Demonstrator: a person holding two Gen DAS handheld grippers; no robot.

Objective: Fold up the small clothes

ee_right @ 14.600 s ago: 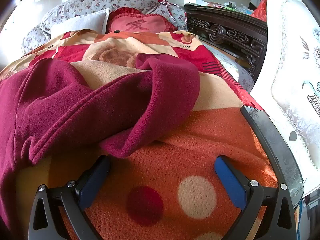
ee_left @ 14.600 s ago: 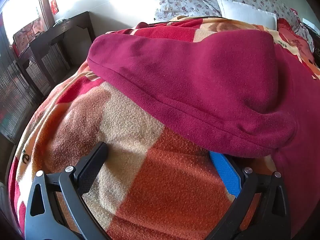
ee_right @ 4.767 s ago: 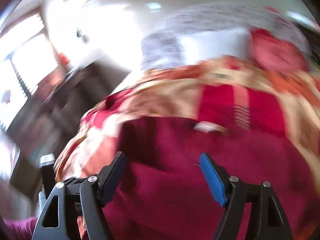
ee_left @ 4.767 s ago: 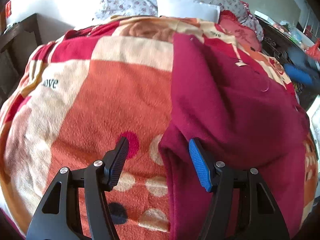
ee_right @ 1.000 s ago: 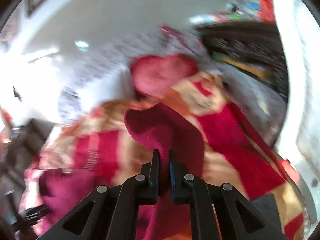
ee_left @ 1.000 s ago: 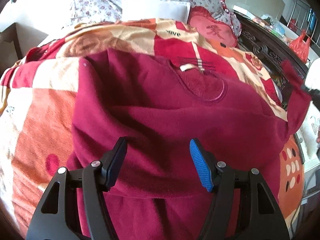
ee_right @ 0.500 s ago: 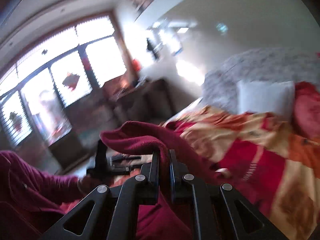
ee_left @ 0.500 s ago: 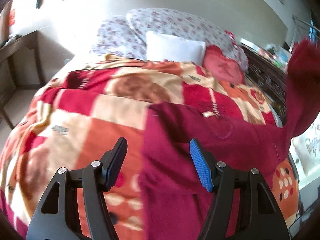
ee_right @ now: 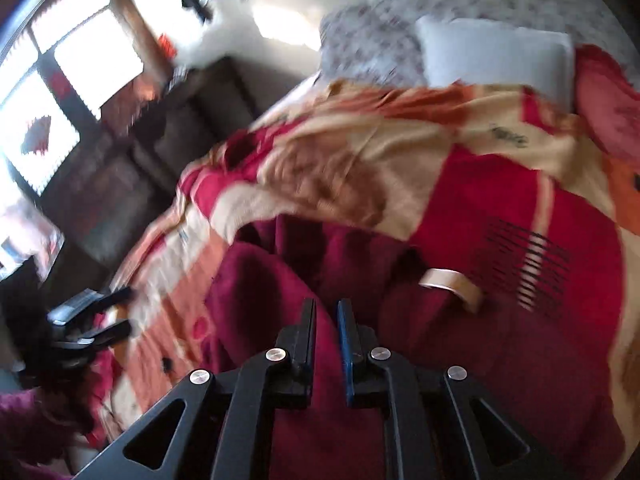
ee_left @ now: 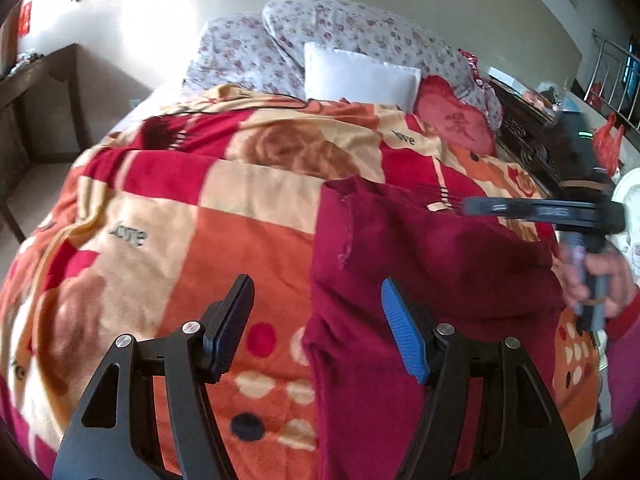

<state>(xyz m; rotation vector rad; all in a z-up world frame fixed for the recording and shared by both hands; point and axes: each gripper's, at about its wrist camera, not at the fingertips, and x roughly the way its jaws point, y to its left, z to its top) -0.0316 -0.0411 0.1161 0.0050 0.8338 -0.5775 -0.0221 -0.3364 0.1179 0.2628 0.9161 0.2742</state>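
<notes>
Right gripper (ee_right: 325, 334), jaws clamped on the maroon fleece sweater (ee_left: 432, 264); left gripper (ee_left: 316, 320), jaws apart. Soft, limp fabric: best gripped at hems.

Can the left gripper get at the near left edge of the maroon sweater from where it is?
Probably yes. The left gripper is open just short of the maroon sweater, whose left edge lies exposed on the blanket; the right gripper grips fabric farther off.
</notes>
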